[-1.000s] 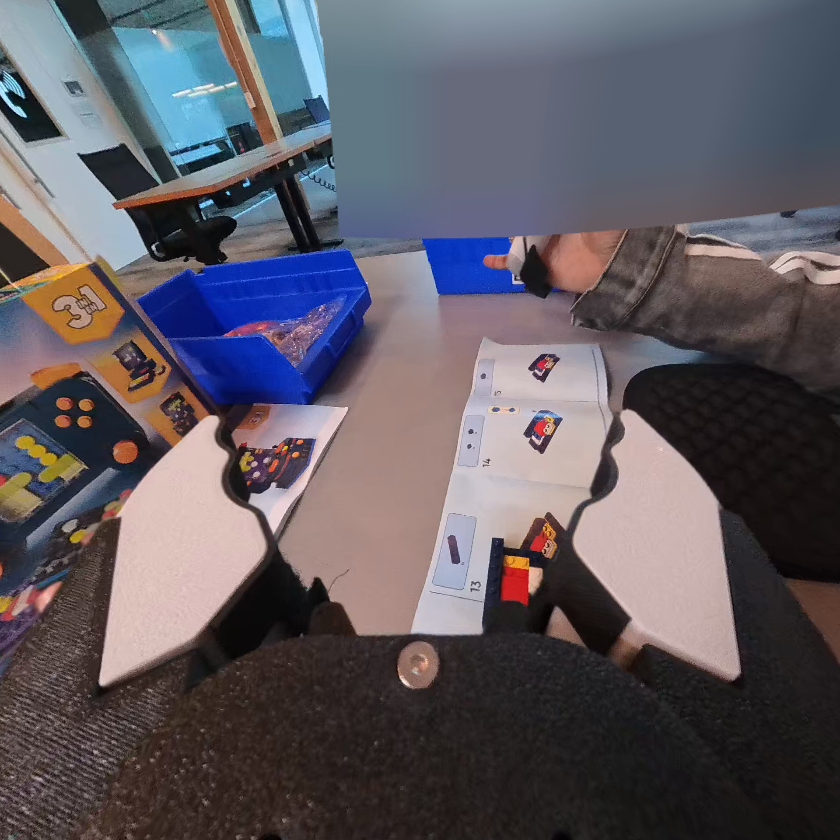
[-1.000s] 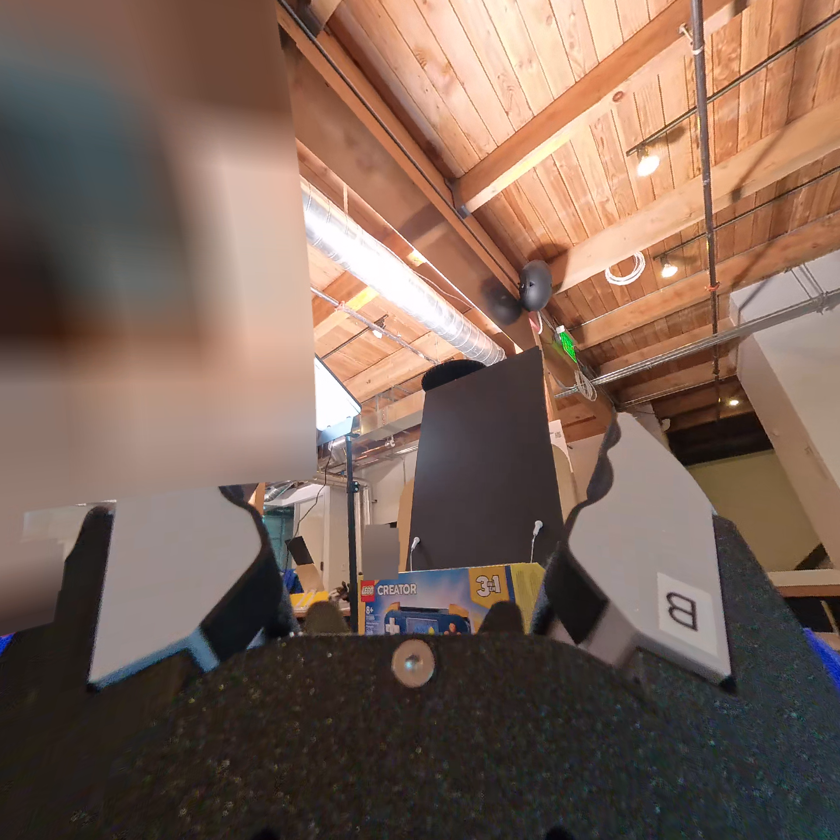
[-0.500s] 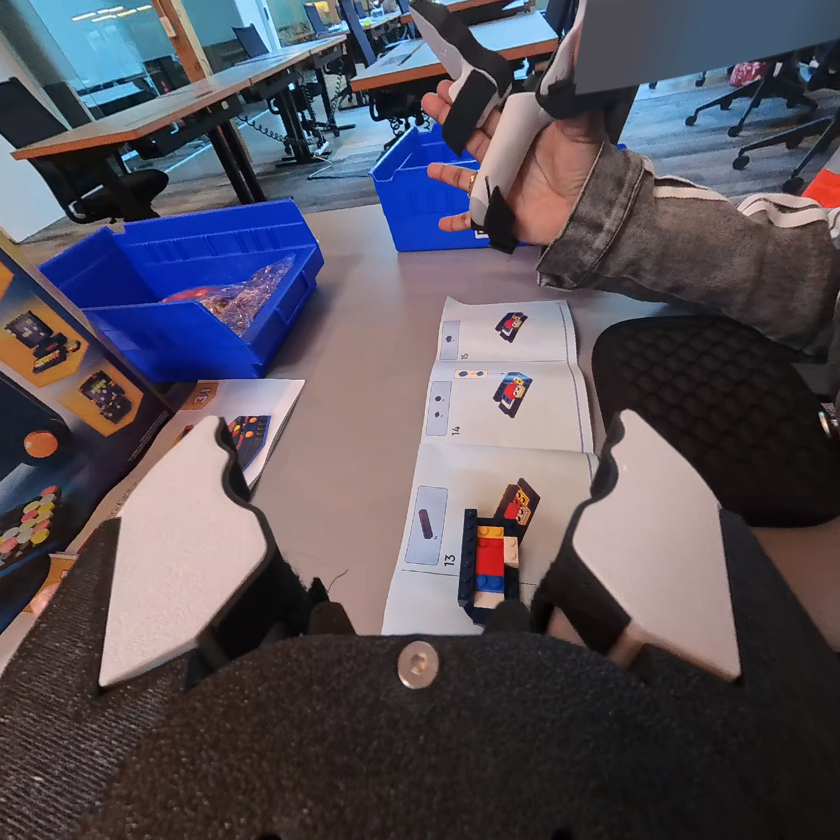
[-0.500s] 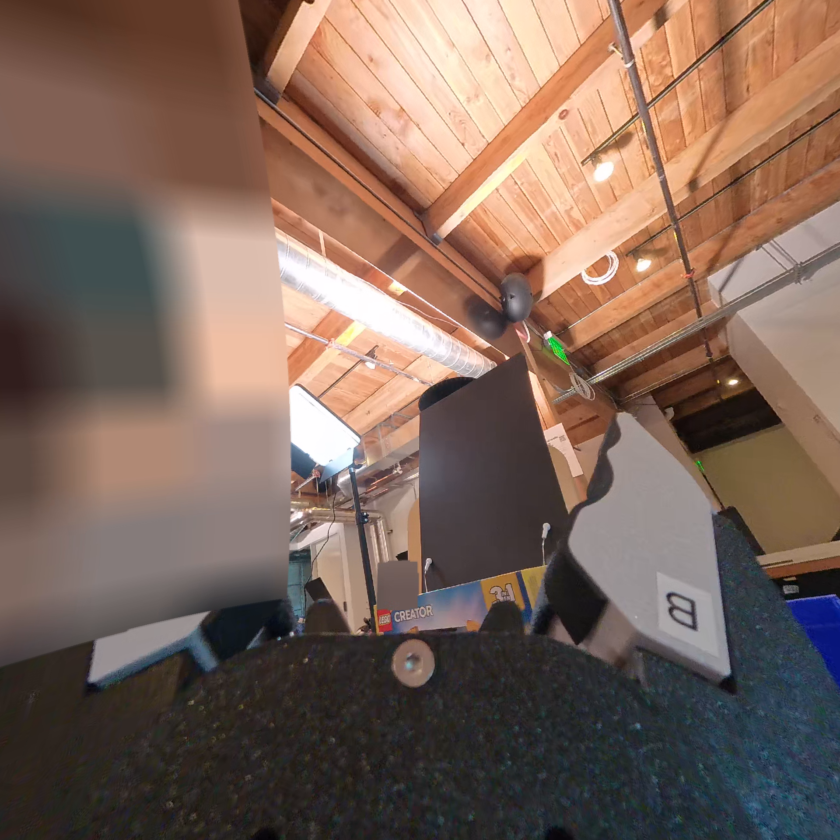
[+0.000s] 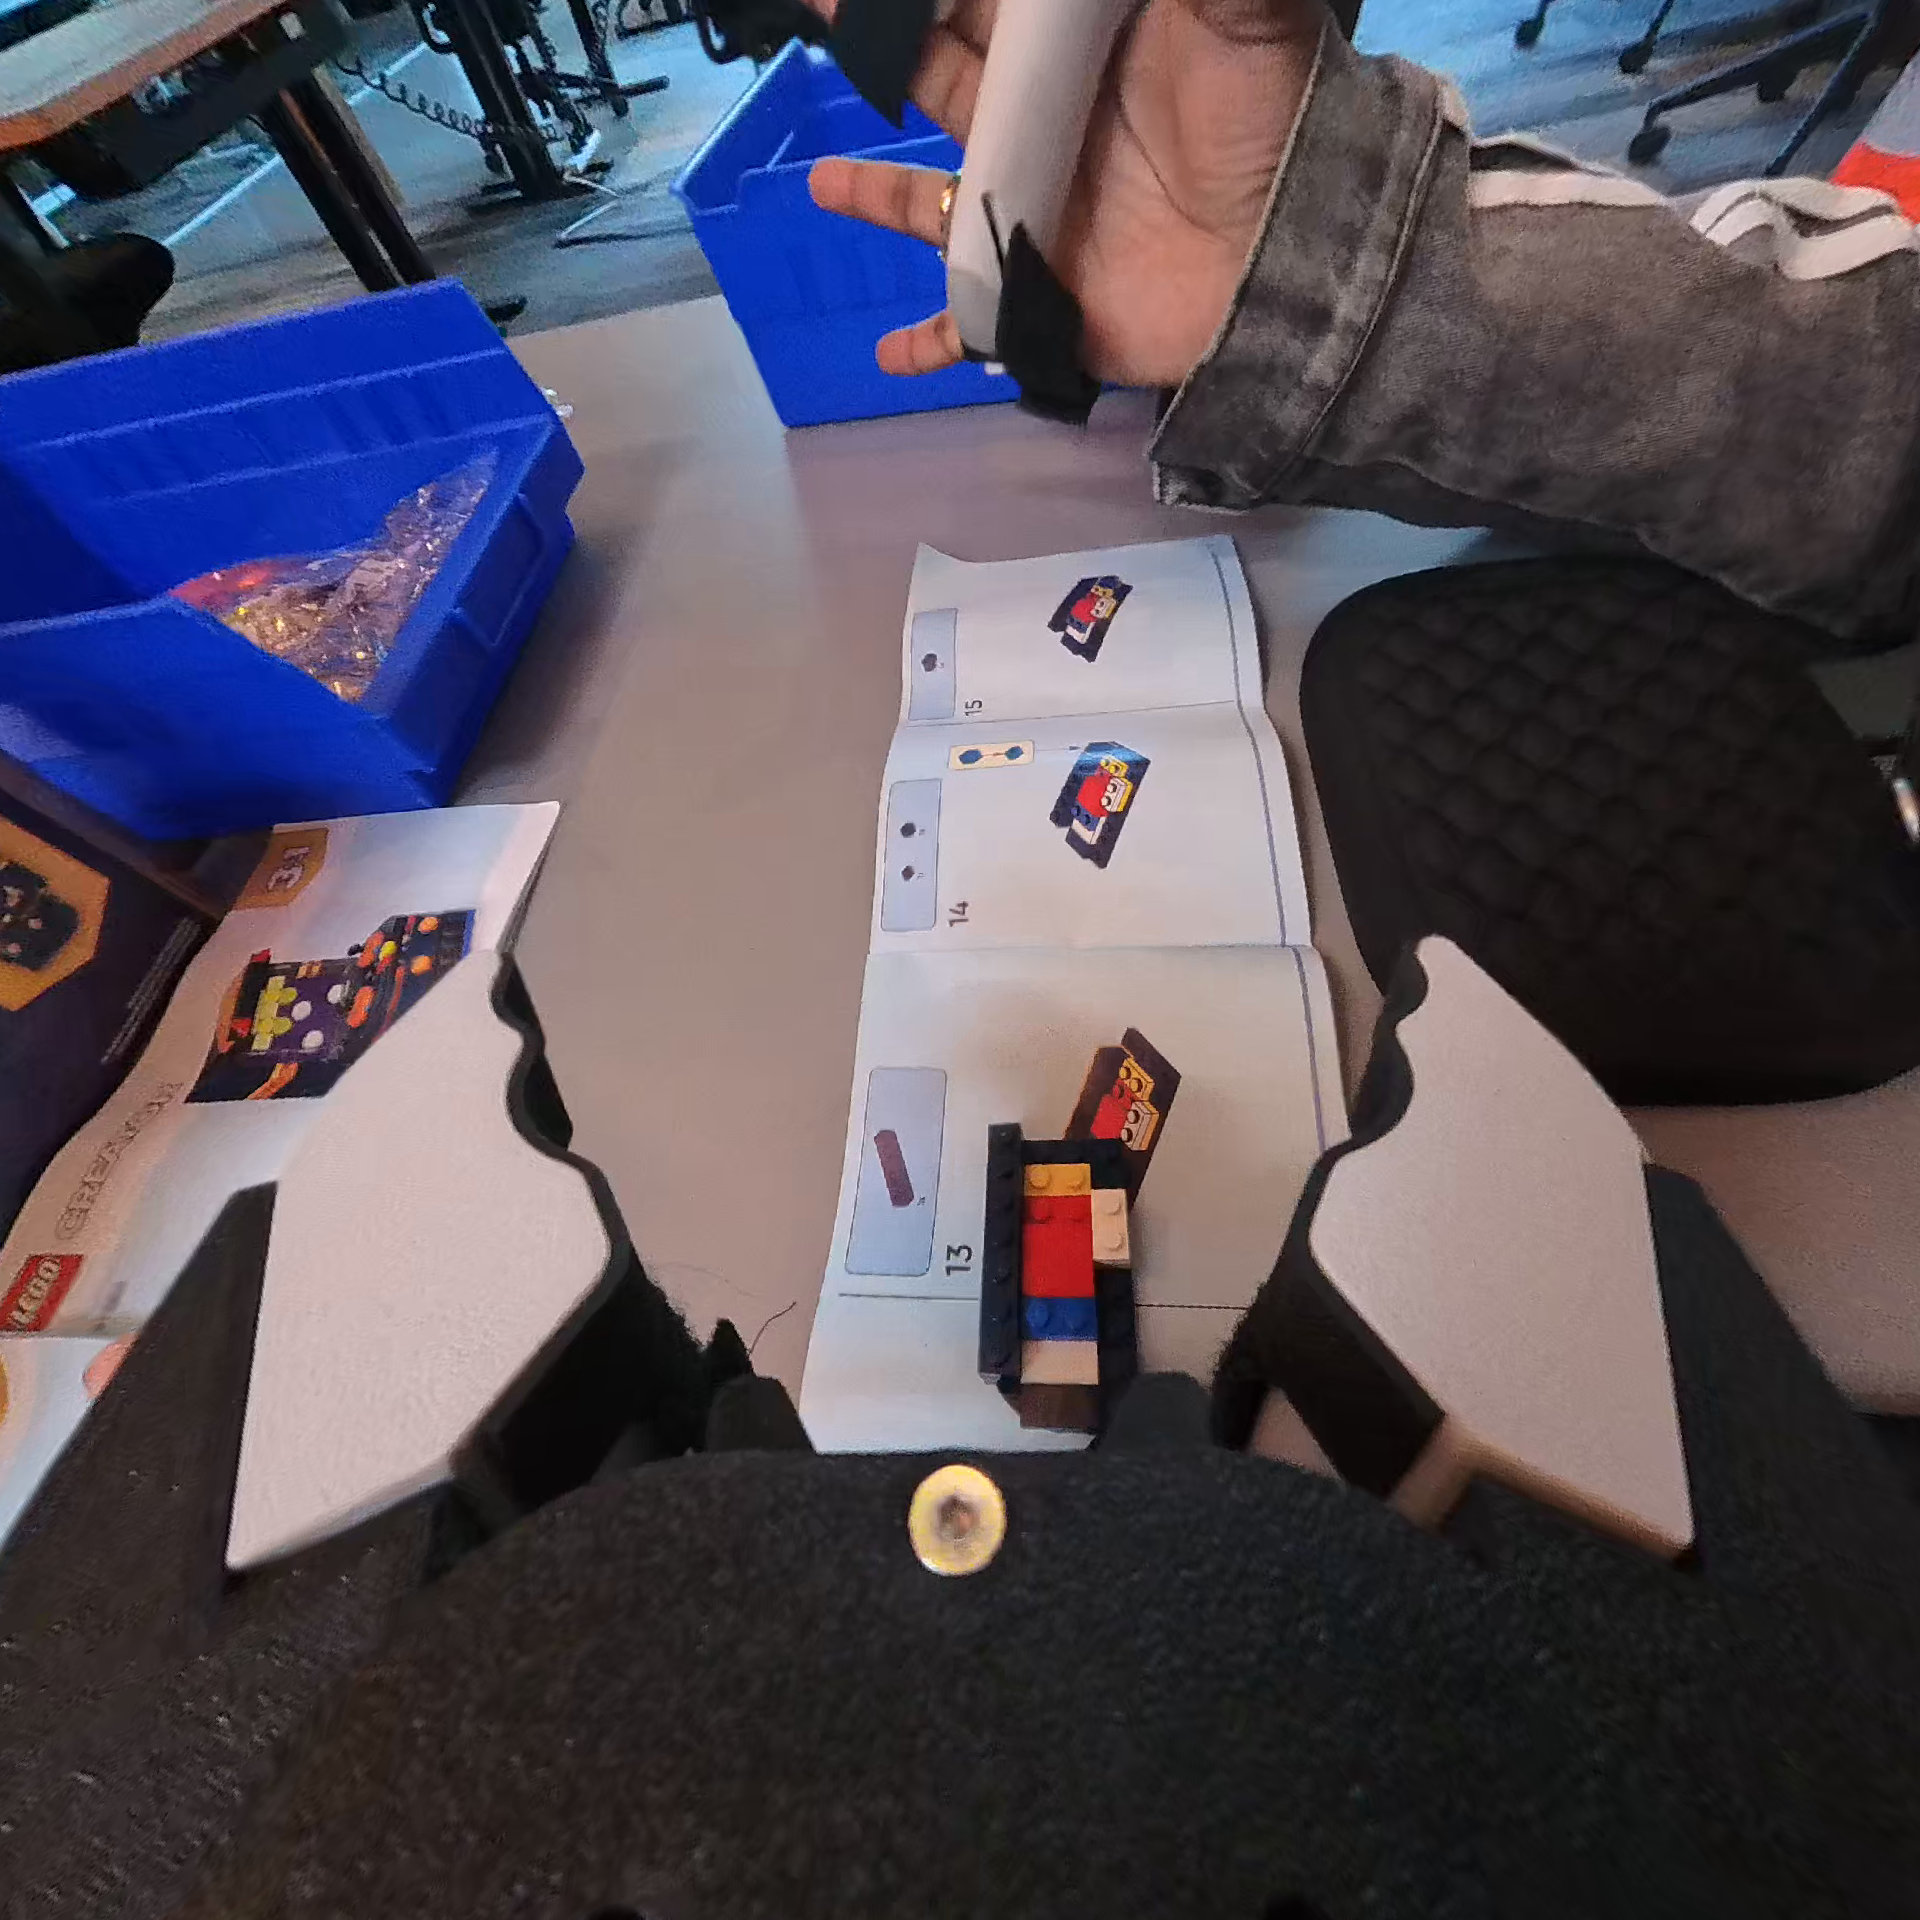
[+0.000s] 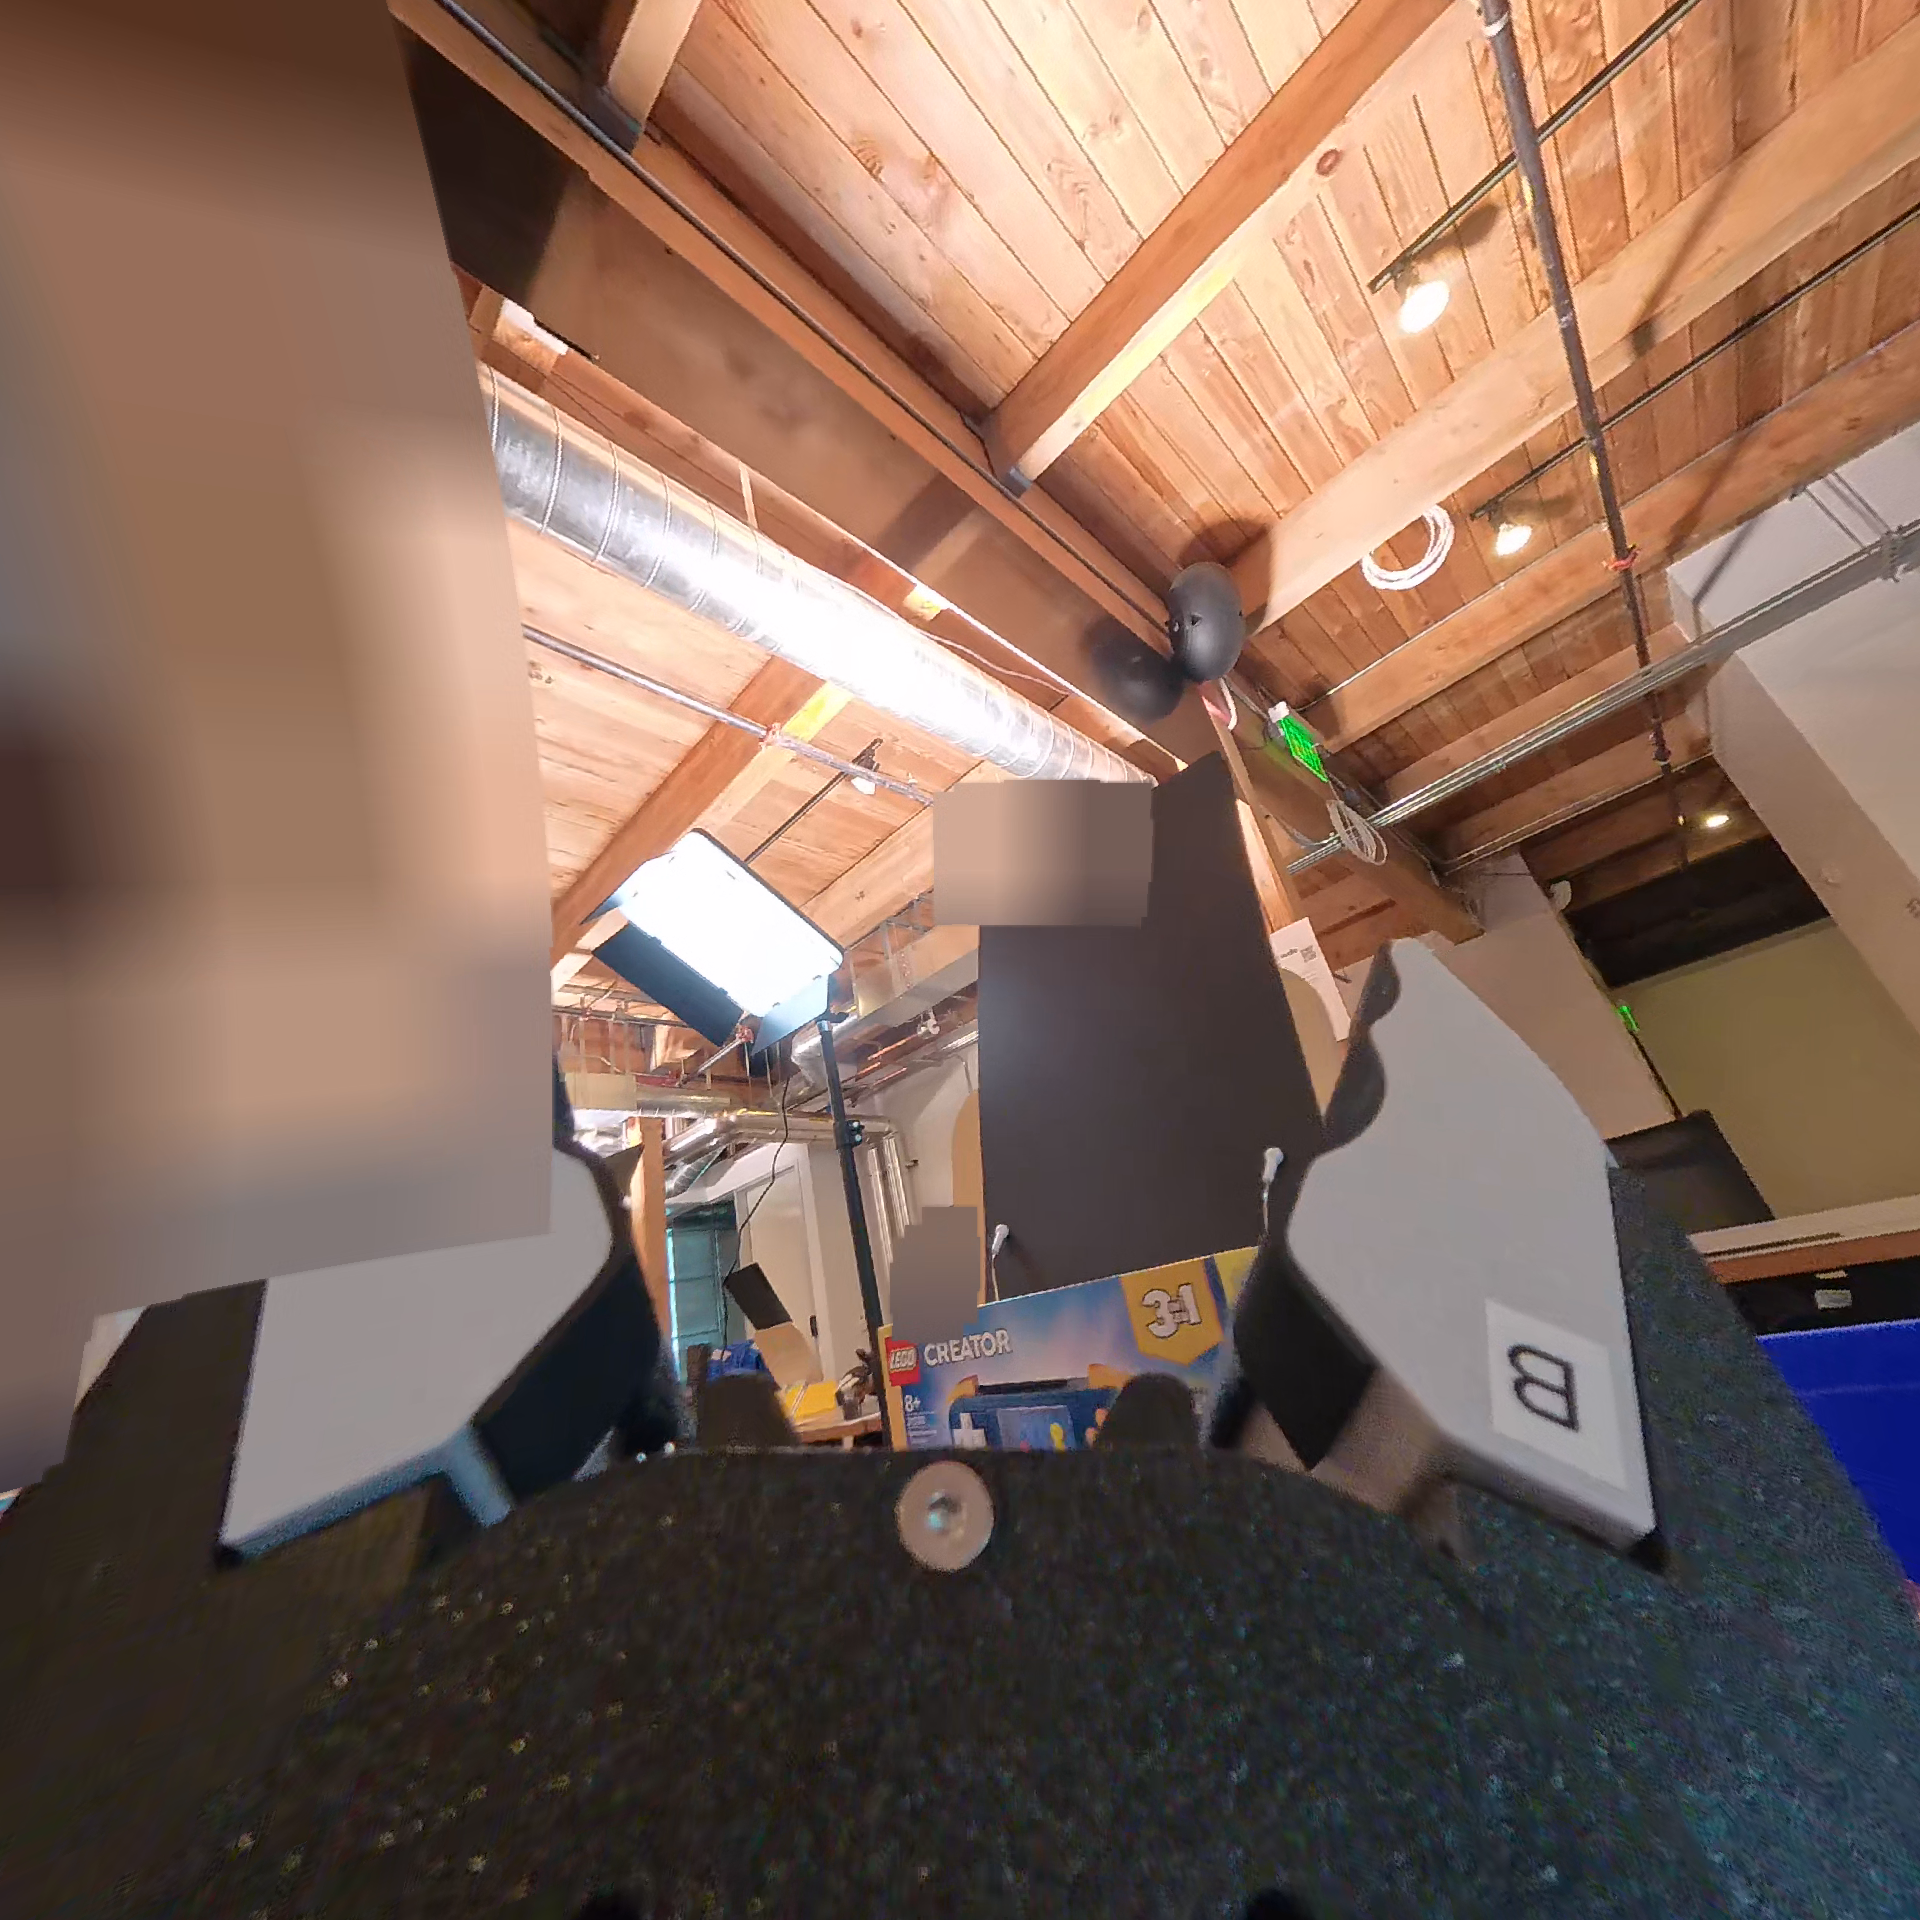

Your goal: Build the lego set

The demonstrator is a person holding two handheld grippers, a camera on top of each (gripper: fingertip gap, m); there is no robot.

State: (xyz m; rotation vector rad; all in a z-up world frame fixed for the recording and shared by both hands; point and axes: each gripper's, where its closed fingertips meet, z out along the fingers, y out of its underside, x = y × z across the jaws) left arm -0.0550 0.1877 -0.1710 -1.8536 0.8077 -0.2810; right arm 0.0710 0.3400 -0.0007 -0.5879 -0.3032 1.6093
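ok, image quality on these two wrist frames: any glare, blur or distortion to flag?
Left wrist view: even light and sharp on the brick model and the instruction sheet; wide-angle bending at the edges stretches the blue bin. Right wrist view: aimed up at the ceiling, the studio light panel is blown out white, the wood beams are warm-toned, and the toy box is readable but small.

left gripper [image 5: 956, 1049]: pale grey fingers [image 5: 416, 1247], wavy black inner edges, black foam body, brass screw [image 5: 956, 1519] behind | right gripper [image 6: 977, 1049]: same, lettered white sticker [image 6: 1548, 1387] on right finger | sleeve [image 5: 1558, 343]: grey denim, white stripes
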